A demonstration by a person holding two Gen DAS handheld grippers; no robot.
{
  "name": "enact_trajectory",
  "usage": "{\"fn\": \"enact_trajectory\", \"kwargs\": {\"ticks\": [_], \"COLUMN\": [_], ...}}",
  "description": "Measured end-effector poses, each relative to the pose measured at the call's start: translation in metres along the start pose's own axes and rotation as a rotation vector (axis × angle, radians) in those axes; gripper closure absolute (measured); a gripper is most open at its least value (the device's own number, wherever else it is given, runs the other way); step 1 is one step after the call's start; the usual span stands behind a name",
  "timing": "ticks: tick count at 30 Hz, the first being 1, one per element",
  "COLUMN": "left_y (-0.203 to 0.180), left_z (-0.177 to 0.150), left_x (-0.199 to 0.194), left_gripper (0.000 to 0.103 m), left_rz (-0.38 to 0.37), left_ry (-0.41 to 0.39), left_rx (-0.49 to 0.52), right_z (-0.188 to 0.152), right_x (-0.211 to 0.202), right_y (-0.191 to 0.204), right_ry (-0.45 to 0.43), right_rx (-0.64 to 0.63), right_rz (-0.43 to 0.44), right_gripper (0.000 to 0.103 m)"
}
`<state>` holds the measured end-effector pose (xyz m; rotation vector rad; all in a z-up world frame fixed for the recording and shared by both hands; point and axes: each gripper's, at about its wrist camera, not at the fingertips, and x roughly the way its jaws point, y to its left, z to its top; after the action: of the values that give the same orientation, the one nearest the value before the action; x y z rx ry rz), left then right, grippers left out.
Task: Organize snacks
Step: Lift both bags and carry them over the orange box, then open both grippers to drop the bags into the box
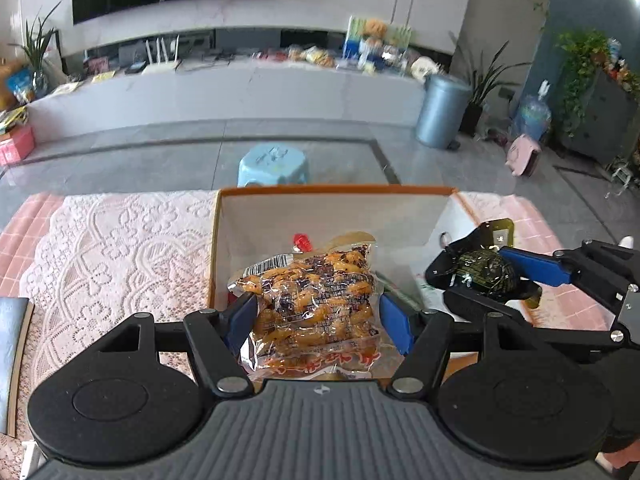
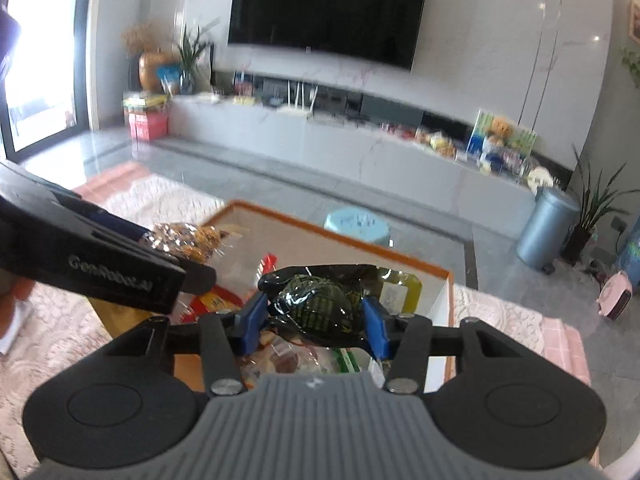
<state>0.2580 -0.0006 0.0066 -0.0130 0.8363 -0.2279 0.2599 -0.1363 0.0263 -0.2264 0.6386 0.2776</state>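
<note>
My left gripper [image 1: 316, 316] is shut on a clear bag of orange and dark snacks [image 1: 316, 300] and holds it over the near edge of an orange-rimmed white box [image 1: 320, 190]. My right gripper [image 2: 316, 318] is shut on a dark green wrapped snack [image 2: 320, 308] and holds it over the same box [image 2: 340, 236]. It also shows in the left wrist view [image 1: 486, 274], at the box's right side. The left gripper's snack bag [image 2: 188, 238] shows at the box's left in the right wrist view. Other snack packets [image 2: 280, 356] lie in the box.
The box stands on a table with a pink lace cloth [image 1: 116, 248]. A light blue stool [image 1: 274, 164] stands on the floor beyond the table. A grey bin [image 1: 442, 110] and potted plants [image 1: 486, 80] stand at the far right. A dark book edge [image 1: 12, 344] lies at the left.
</note>
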Motion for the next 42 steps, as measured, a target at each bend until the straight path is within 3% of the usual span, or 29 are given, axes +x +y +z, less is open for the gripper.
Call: {"fn": "enact_trajectory", "kwargs": {"ticks": [6,10,21,31,38,41,42], "left_y": [-0.008,-0.013,-0.027,-0.030,-0.035,-0.038,-0.039], "left_z": [0.001,-0.001,0.001,-0.009,-0.009,-0.006,-0.007], "left_x": [0.033,0.052,0.091,0.108,0.092,0.078,0.071], "left_gripper": [0.026,0.026,0.026,0.024,0.018,0.017,0.016], "left_rz": [0.063,0.062,0.120,0.169,0.203,0.227,0.232], "left_ry": [0.052,0.094,0.156,0.207,0.162,0.128,0.119], "left_rx": [0.107,0.157,0.271,0.311,0.340,0.356,0.354], "right_z": [0.003,-0.001,-0.017,-0.017,-0.007,-0.002,0.001], "right_x": [0.054,0.089,0.146,0.152,0.140,0.130,0.125], "right_y": [-0.021,-0.026,-0.027,-0.020,-0.015,-0.014,-0.014], "right_ry": [0.109,0.178,0.292,0.342,0.323,0.311,0.300], "right_rx": [0.023,-0.007,-0.072,-0.128,-0.178,-0.190,-0.193], "right_rz": [-0.008,-0.004,0.025,0.024,-0.006,-0.024,-0.030], "right_gripper": [0.055,0.055,0.056,0.057,0.049,0.035,0.035]}}
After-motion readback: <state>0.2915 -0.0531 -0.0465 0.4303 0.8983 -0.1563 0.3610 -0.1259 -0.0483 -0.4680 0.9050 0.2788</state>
